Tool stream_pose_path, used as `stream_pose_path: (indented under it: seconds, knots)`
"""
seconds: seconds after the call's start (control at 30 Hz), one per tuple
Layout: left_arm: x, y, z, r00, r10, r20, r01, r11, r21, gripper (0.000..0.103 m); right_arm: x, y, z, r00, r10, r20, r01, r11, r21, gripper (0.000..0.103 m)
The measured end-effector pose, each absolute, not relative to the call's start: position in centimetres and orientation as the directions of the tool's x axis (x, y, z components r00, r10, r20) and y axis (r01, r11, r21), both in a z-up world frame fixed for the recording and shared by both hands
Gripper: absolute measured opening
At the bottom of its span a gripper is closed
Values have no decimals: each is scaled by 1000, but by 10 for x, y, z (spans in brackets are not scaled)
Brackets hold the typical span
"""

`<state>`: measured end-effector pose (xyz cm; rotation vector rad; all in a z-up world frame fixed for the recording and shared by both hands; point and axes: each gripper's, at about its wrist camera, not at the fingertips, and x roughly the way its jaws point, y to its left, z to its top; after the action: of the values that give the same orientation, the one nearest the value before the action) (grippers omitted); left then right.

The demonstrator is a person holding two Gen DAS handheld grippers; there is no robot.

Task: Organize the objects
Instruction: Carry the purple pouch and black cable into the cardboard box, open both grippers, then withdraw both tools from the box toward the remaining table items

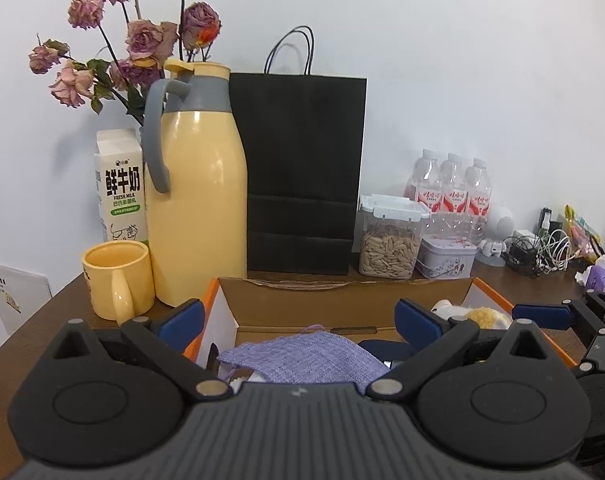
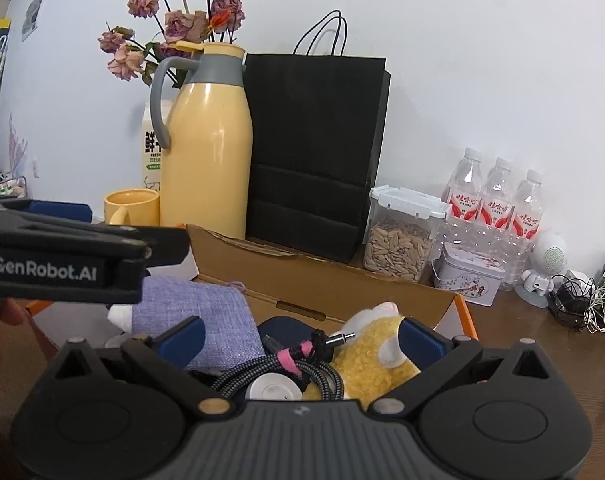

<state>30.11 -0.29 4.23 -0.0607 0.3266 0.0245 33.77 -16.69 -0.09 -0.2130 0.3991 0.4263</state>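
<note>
right wrist: nubbly lilac knit cloth (image 2: 218,320), cardboard box (image 2: 322,276)

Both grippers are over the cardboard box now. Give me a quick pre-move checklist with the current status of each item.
1. Left gripper open and empty: ok, jaws wide with the purple cloth below, not pinched.
2. Right gripper open and empty: ok, the braided cable and yellow plush toy lie between the fingers, unpinched.
3. Grippers apart from each other: ok, though close, side by side.
4. Cardboard box open: ok, flap is up.
5. Yellow mug and yellow flask upright, outside the box: ok.
6. Room left in the box bottom: cannot tell, the contents hide it.
</note>
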Motion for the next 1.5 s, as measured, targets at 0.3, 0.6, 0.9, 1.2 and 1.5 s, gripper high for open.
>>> stream_pose_path:
  seconds: [0.3, 0.6, 0.9, 1.2, 1.5]
  knots:
    - [260, 5, 58, 967, 11, -253, -30, 997, -72, 103, 305, -181, 18, 841, 399, -366, -462, 881, -102, 103]
    - [220, 14, 55, 965, 20, -261, -38, 997, -65, 103, 262, -200, 23, 838, 420, -349, -474, 877, -82, 103]
    - [191, 36, 13, 916, 69, -394, -100, 993, -57, 103, 228, -223, -13, 802, 394, -449, -465, 884, -53, 103]
    - [167, 36, 0, 900, 79, -428, -110, 993, -48, 103, 207, -227, -34, 757, 403, -514, -482, 876, -23, 103]
    - [163, 32, -14, 882, 60, -468, -95, 994, -53, 103, 198, -212, -46, 700, 428, -572, -531, 847, -16, 103]
